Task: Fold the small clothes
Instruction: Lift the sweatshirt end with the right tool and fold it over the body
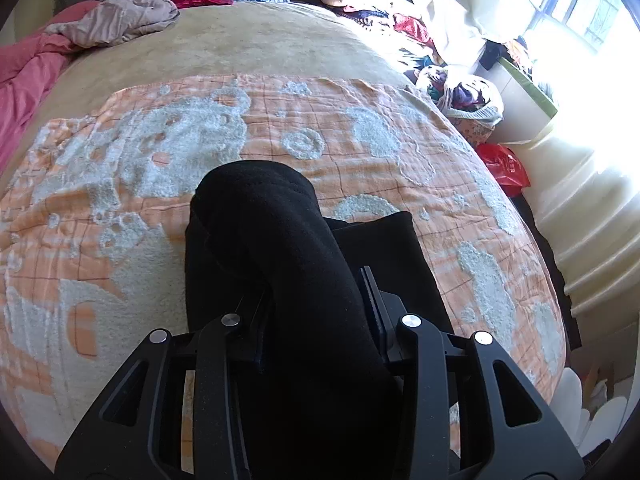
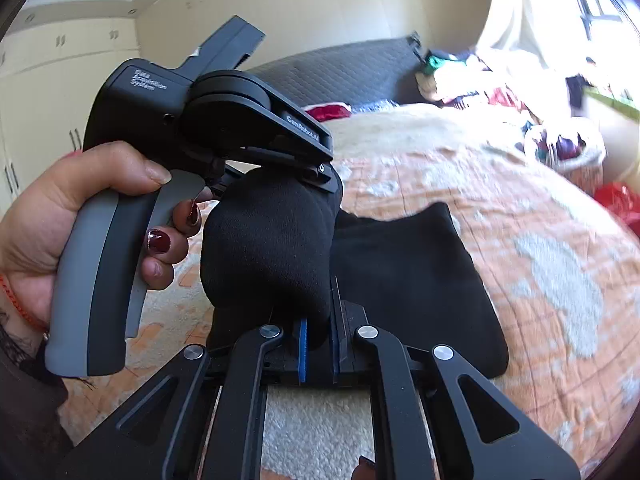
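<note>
A small black garment (image 1: 280, 248) lies on the orange patterned blanket (image 1: 120, 200); part of it is lifted into a thick roll. My left gripper (image 1: 316, 308) is shut on that roll, which fills the gap between its fingers. In the right wrist view the same black garment (image 2: 408, 280) lies flat to the right, with a bulged fold (image 2: 268, 240) raised in front. My right gripper (image 2: 318, 344) is shut on the near edge of this fold. The left gripper (image 2: 316, 176), held by a hand with red nails, grips the fold's far side.
The blanket covers a beige bed (image 1: 240, 44). Crumpled pink clothes (image 1: 116, 16) lie at its far left. A pile of mixed clothes (image 1: 384, 4) and a basket of laundry (image 1: 472, 100) stand at the right by the bright window. A red bag (image 1: 506, 168) sits below them.
</note>
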Tool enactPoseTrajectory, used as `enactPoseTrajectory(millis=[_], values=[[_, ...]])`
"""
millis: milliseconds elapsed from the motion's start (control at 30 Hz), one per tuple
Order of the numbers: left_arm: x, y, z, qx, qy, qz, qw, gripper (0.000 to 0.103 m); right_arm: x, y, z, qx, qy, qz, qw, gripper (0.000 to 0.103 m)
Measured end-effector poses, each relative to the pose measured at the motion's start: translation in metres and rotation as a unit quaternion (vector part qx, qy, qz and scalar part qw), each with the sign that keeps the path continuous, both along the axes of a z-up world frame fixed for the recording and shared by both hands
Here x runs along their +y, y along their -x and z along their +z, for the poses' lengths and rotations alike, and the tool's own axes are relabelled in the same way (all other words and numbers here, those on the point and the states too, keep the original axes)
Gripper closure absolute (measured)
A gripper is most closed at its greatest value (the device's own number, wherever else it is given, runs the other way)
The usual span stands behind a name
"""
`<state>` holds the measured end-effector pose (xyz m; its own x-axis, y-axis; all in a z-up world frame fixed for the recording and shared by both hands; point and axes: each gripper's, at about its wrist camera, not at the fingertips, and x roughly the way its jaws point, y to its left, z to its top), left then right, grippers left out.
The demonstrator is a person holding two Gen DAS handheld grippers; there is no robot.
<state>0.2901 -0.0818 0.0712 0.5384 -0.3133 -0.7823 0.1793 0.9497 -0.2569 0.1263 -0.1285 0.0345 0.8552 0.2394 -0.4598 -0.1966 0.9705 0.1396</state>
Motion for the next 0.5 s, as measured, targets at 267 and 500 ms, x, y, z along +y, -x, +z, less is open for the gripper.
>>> enactPoseTrajectory(millis=[267,500], values=[[-0.027,-0.013,-0.019,0.020,-0.014,-0.007,0.9997,0.074,-0.031,-0.013,-0.016,0.062,-0.077,-0.029,0.995,0.096],[-0.043,-0.020,-0.029,0.027,-0.027,-0.011,0.9992,0.074,-0.049,-0.020,-0.024,0.103,-0.136,-0.033,0.985,0.096]])
